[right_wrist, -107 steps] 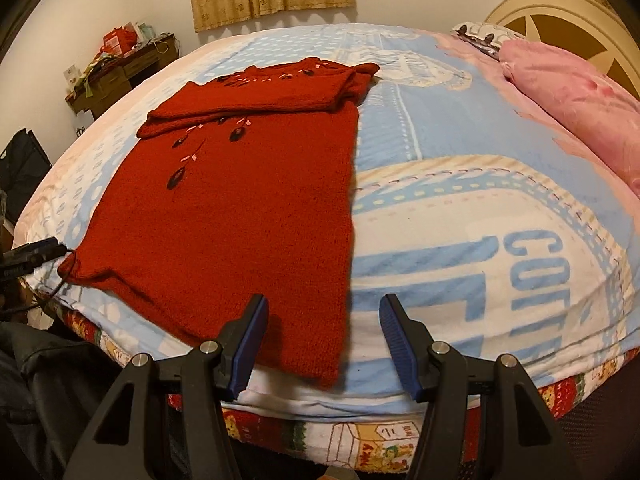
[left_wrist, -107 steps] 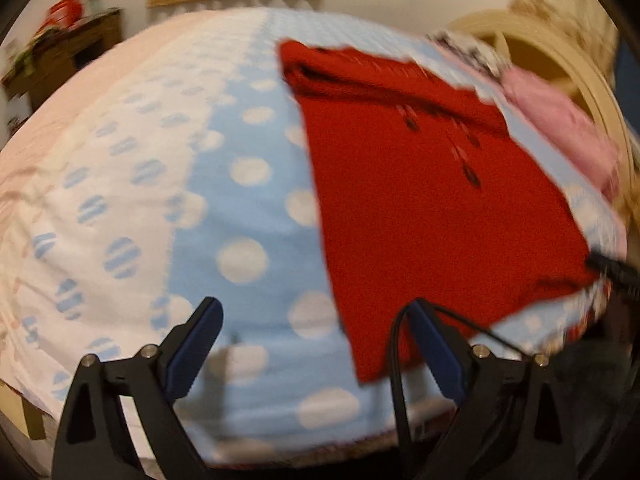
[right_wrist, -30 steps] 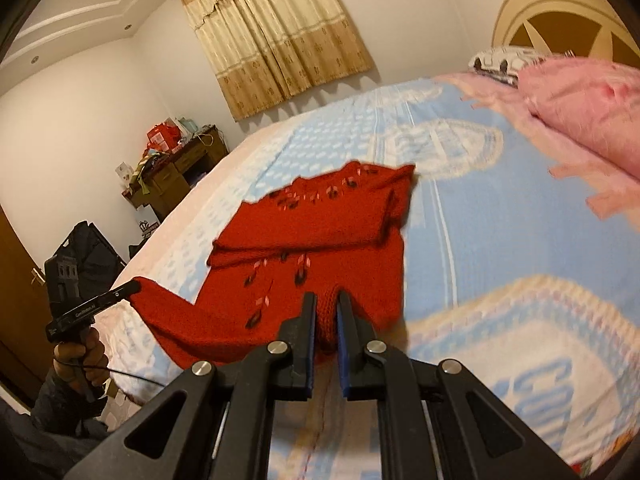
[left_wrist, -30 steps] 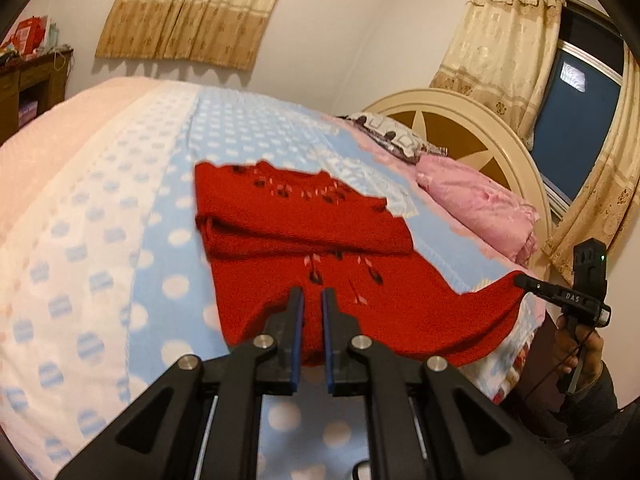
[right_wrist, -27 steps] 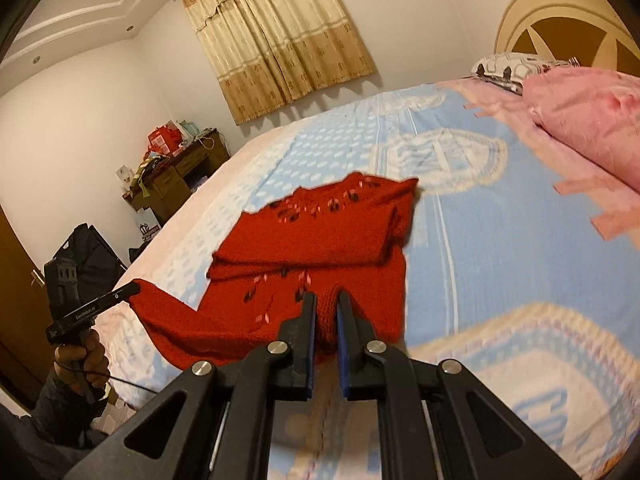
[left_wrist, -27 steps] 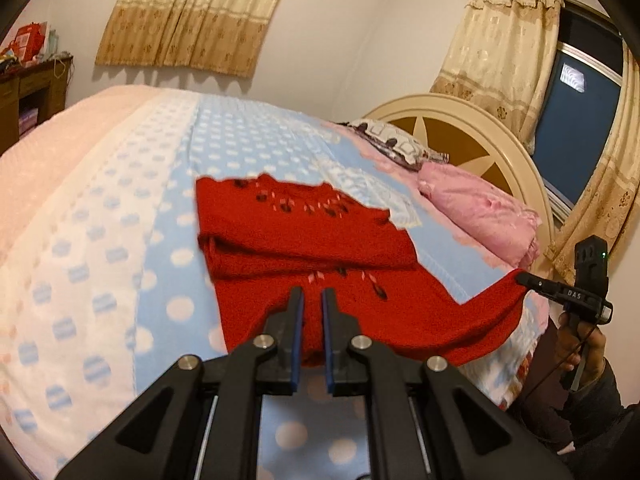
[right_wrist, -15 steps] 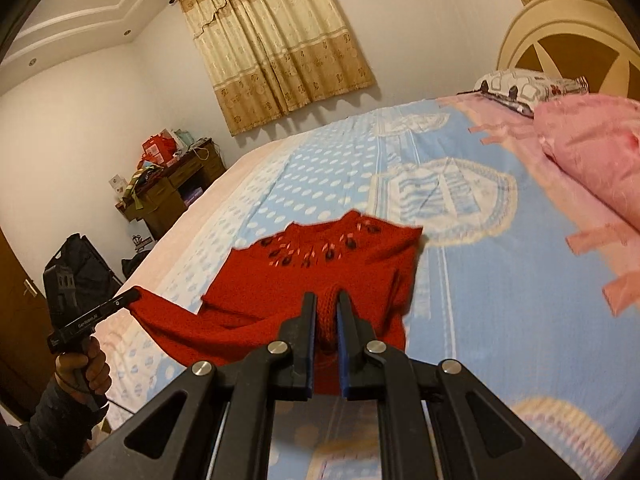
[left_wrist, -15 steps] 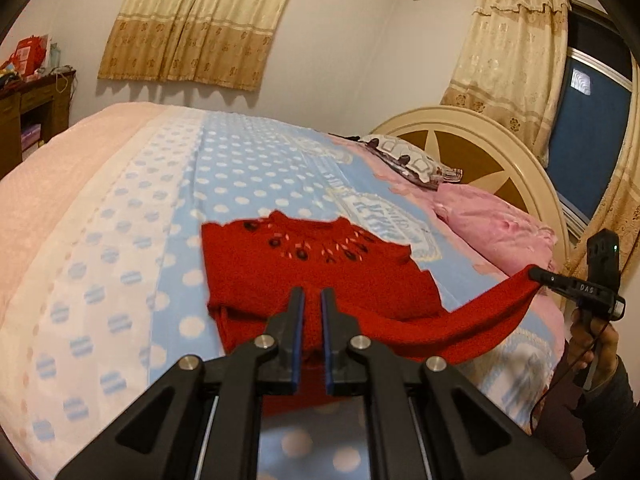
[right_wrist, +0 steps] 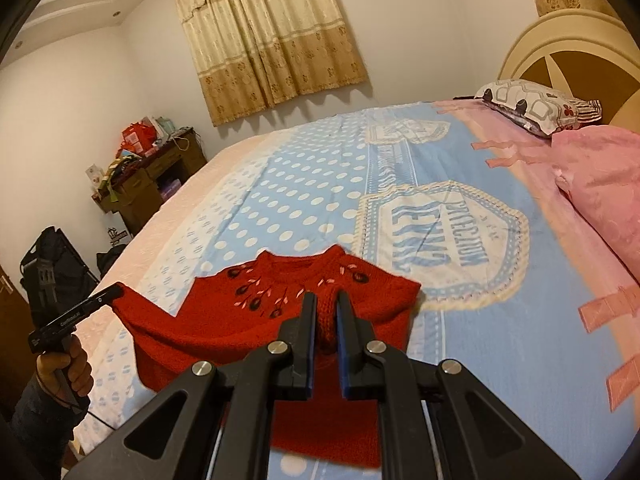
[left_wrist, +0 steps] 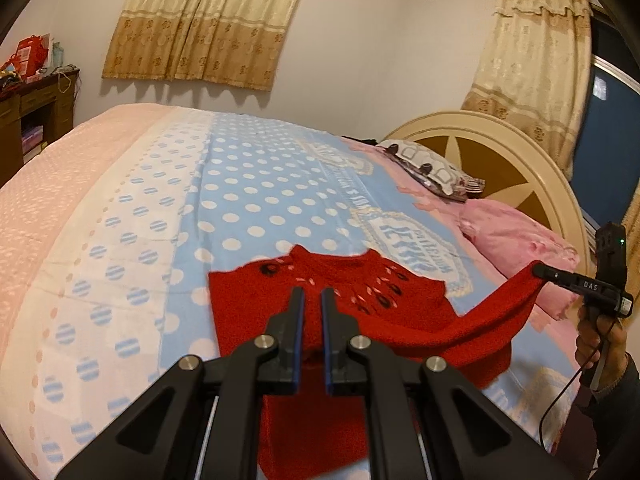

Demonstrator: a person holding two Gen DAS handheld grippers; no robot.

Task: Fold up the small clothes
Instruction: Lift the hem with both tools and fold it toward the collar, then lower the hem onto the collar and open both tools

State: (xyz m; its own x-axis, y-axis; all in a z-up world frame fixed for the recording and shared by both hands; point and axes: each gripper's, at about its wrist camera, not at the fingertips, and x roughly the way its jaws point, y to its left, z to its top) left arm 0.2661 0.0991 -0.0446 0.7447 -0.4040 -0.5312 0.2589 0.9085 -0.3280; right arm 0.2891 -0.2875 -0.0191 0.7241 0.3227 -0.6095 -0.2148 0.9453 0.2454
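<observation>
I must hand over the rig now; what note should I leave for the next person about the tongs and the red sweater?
Left tongs: shut on the red sweater, one bottom corner.
Right tongs: shut on the other bottom corner, knit bunched between the pads.
The hem hangs lifted between both tongs above the bed; the neckline with embroidery lies flat on the blue dotted cover.
Done: sleeves appear folded in, hem picked up.
Left: carry the hem over to the neckline, lay it down, open both tongs, smooth.
</observation>
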